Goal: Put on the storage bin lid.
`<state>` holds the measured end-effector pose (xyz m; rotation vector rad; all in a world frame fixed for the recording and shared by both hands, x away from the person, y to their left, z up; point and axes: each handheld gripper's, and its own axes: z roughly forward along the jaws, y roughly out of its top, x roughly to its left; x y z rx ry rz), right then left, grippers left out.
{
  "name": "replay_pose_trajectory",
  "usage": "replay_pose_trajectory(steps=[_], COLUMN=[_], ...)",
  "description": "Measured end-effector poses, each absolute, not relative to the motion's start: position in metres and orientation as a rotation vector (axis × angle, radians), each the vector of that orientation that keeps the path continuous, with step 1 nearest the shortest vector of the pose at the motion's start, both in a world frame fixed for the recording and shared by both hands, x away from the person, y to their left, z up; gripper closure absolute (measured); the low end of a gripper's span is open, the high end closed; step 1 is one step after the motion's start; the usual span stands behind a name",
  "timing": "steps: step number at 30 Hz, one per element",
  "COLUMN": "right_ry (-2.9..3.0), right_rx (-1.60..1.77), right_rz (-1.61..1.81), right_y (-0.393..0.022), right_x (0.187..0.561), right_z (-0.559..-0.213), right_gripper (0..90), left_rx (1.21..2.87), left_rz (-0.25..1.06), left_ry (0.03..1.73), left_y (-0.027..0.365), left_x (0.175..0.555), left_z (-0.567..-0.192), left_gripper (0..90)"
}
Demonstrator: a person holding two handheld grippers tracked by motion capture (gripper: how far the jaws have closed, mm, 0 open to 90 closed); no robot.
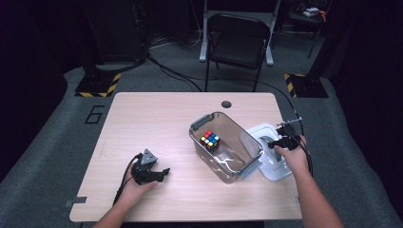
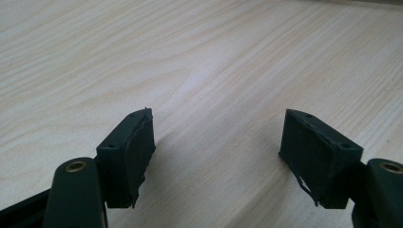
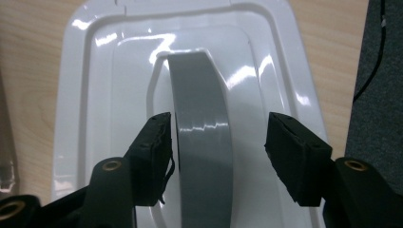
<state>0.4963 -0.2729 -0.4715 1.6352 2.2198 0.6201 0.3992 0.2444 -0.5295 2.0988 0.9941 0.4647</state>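
Tabletop (image 1: pixel 142 123) of pale wood lay largely bare on its left half, giving plenty of room around the left gripper (image 1: pixel 164 174), which rested low on the wood near the front edge with its jaws spread wide and only wood grain between them in the left gripper view (image 2: pixel 216 142). The right side was more crowded. A clear plastic bin (image 1: pixel 199 140) with grey latch handles sat at an angle right of centre, a colourful puzzle cube (image 1: pixel 209 140) inside it. Just beside the bin, close to the table's right edge, lay the white lid (image 1: pixel 262 130), its near corner close to the bin's latch. Beyond that edge the grey floor and a trailing cable showed.

The lid (image 3: pixel 95 95) was glossy white with a raised stepped border and a grey arched handle (image 3: pixel 202 137) running along its middle. The right gripper (image 3: pixel 217 142) was poised over it, jaws parted to either side of the handle; the left pad sat just beside the handle's edge, the right pad stood apart from it, so the handle was straddled but not pinched.
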Motion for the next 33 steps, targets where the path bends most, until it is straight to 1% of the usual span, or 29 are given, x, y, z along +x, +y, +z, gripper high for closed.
replay_pose_trajectory(steps=[4,9,11,21,33], right_ry=[2.229,2.251,2.257,2.264,2.243], right_rx=[1.655,1.653,1.651,1.625,1.595], right_rz=[0.63,0.644,0.653,0.617,0.624], right_y=[-0.274,-0.273,-0.272,-0.273,-0.273], right_x=[0.497,0.496,0.496,0.496,0.495], right_z=[-0.475,-0.475,-0.475,-0.471,-0.448], right_gripper=[53.5,59.9,65.8,66.7,66.9], left_rx=[2.1,2.106,2.103,2.11,2.105], left_rz=[0.462,0.457,0.456,0.452,0.457], left_ry=[0.995,0.994,0.996,0.995,0.995], left_y=[0.244,0.245,0.245,0.245,0.245], left_x=[0.399,0.399,0.399,0.399,0.399], left_z=[-0.529,-0.529,-0.529,-0.529,-0.529], left_gripper=[27.0,27.0,27.0,27.0,27.0])
